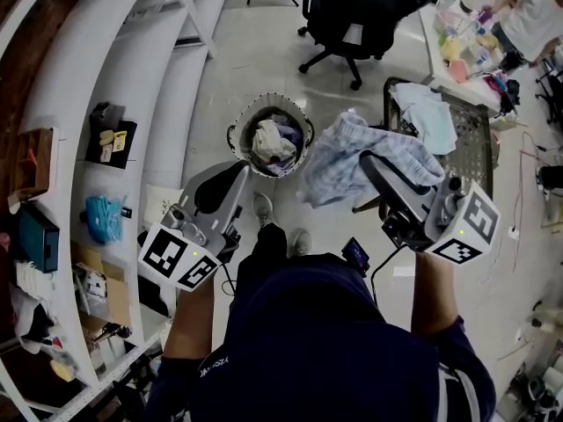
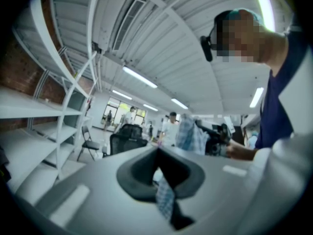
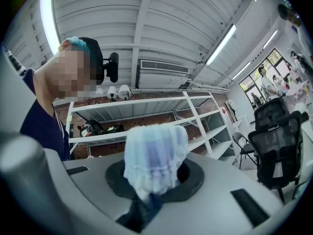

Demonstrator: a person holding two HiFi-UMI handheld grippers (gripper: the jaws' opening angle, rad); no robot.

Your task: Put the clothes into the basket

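A blue-and-white checked garment hangs bunched from my right gripper, which is shut on it; the same garment bulges out of the jaws in the right gripper view. A round basket stands on the floor ahead and holds several clothes; the garment hangs just to its right. My left gripper points at the basket's near left side with nothing hanging from it. A thin checked strip shows in the slit of the left jaws. Whether it is pinched there or seen through the gap is unclear.
A dark mesh crate with pale clothes stands at the right. White shelving with boxes runs along the left. A black office chair stands beyond the basket. A person sits at a cluttered table at the top right.
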